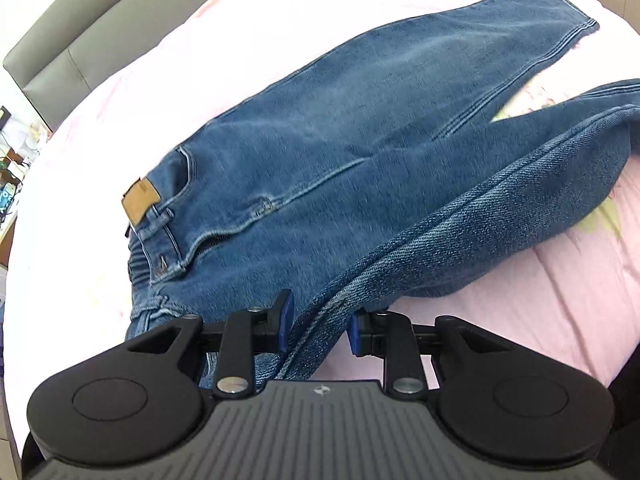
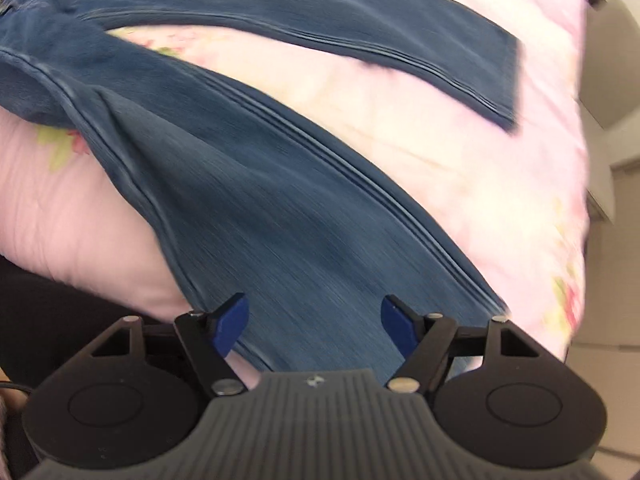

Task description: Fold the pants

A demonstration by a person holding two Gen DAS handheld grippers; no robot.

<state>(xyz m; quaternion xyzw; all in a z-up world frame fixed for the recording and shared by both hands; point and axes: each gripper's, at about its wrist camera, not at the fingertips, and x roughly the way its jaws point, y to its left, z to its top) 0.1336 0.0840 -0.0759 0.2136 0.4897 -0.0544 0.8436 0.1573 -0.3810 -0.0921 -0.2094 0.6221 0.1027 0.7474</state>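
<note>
On the far left a grey headboard (image 1: 60, 46) edges the bed (image 1: 120, 80), whose pink floral cover carries the jeans (image 1: 320, 128) spread flat, waistband and tan patch (image 1: 140, 200) to the left, legs running away to the right. The left tongs (image 1: 318, 330) have a raised fold of denim, seemingly the near outer seam at the hip, between their blue pads; the pads look close against the cloth, though whether they press it firmly I cannot tell. Further right, the right tongs (image 2: 314, 326) stand wide apart over the near leg (image 2: 260, 208), gripping nothing, while the far leg (image 2: 360, 20) lies apart across a strip of bare cover. The step looks like the first lengthwise fold; next, likely, the right tongs must close on the near leg so both lift it onto the far one. No containers show.
</note>
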